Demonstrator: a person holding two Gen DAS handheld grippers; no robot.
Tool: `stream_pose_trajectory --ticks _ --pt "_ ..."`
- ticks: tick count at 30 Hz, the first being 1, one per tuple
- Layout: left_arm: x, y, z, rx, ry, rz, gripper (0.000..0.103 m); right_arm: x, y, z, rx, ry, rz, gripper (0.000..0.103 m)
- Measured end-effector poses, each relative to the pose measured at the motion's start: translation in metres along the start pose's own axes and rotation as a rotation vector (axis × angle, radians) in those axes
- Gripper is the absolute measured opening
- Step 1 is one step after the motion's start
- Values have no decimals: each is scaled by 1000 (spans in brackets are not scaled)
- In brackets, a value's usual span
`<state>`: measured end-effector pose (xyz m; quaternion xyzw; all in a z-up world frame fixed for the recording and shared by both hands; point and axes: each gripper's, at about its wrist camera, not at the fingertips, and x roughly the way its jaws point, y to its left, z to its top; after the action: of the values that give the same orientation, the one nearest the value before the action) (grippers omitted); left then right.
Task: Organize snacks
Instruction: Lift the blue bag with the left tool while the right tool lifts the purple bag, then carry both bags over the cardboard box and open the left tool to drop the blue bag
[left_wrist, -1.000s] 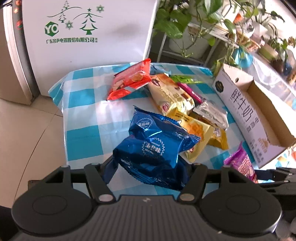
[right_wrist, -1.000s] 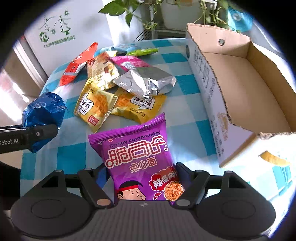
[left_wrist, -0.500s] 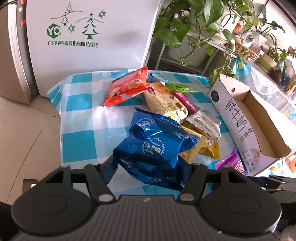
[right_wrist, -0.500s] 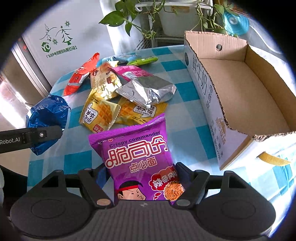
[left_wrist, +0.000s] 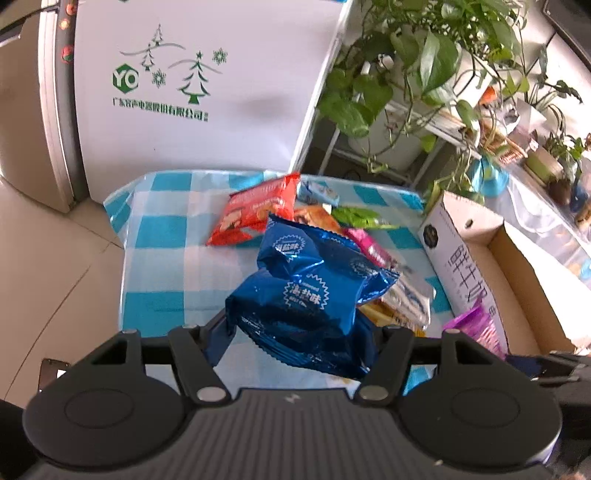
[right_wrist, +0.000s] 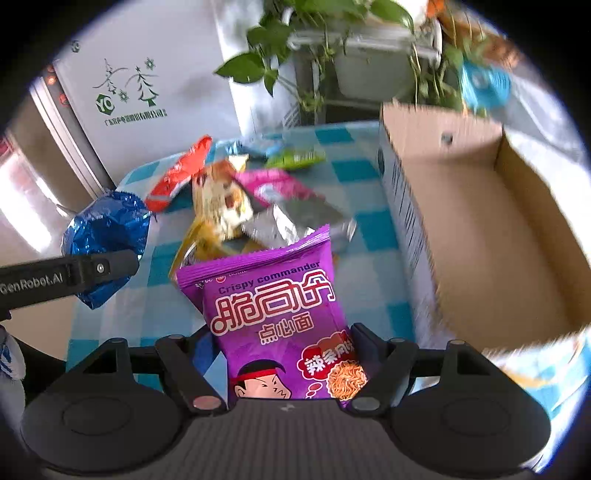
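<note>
In the left wrist view, the left hand-held gripper (left_wrist: 295, 328) pinches a blue snack bag (left_wrist: 310, 291) above the checkered bench (left_wrist: 159, 266), to the left of the cardboard box (left_wrist: 476, 258). In the right wrist view, the right hand-held gripper (right_wrist: 284, 354) pinches a purple noodle packet (right_wrist: 273, 314) left of the cardboard box (right_wrist: 480, 229), in front of the snack pile (right_wrist: 251, 199).
</note>
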<state>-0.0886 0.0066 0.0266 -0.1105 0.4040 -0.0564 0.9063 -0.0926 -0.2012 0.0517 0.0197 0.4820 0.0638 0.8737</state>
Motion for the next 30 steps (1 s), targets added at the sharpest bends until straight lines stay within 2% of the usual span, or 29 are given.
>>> stream_pose_trajectory --ticks 8,15,25,30 --pt "3 -19 5 3 -24 -11 65 -9 -11 31 -58 -45 -9 80" --pt "11 -25 7 -15 -13 -16 65 -2 -23 48 -36 -88 -23 80" --pt "21 -30 7 -12 -6 6 65 -1 -38 55 64 -126 22 80" --pt "23 -41 8 14 -6 -8 65 -9 -59 61 155 -167 25 80"
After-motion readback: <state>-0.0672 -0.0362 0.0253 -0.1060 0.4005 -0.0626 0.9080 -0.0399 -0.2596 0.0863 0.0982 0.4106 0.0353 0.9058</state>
